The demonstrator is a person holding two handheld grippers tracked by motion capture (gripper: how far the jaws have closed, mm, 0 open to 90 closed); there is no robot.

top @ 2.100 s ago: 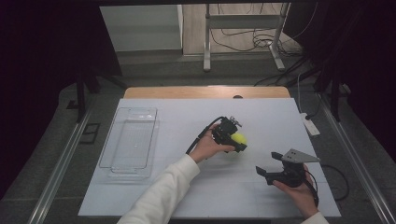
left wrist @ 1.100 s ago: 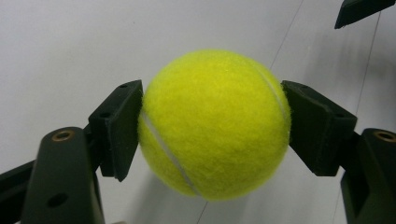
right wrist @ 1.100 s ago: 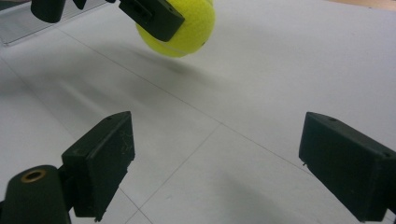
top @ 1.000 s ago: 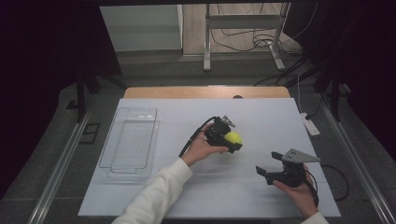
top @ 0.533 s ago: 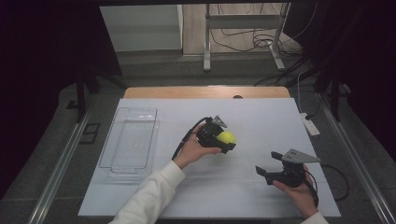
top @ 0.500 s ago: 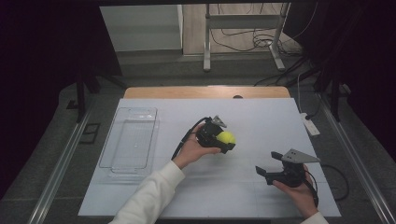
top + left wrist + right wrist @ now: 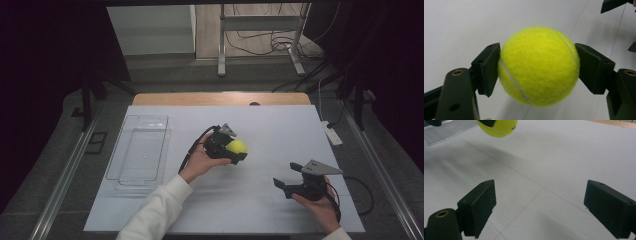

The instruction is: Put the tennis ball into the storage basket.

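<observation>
A yellow tennis ball (image 7: 237, 147) hangs above the middle of the white table, with my left gripper (image 7: 236, 148) shut on it. In the left gripper view both black pads press the sides of the ball (image 7: 538, 66), which is off the table surface. My right gripper (image 7: 286, 177) rests low at the front right with its jaws wide apart and nothing between them. From the right gripper (image 7: 537, 206) view, the ball (image 7: 497, 127) shows at the upper left, held well above the table.
A clear plastic tray (image 7: 138, 152) lies flat on the left side of the white table (image 7: 280, 125). A white power strip (image 7: 332, 135) sits at the right edge. A wooden strip borders the far edge. Metal rails run along both sides.
My left gripper has carried the ball leftward, toward the tray side. The right gripper has stayed where it was.
</observation>
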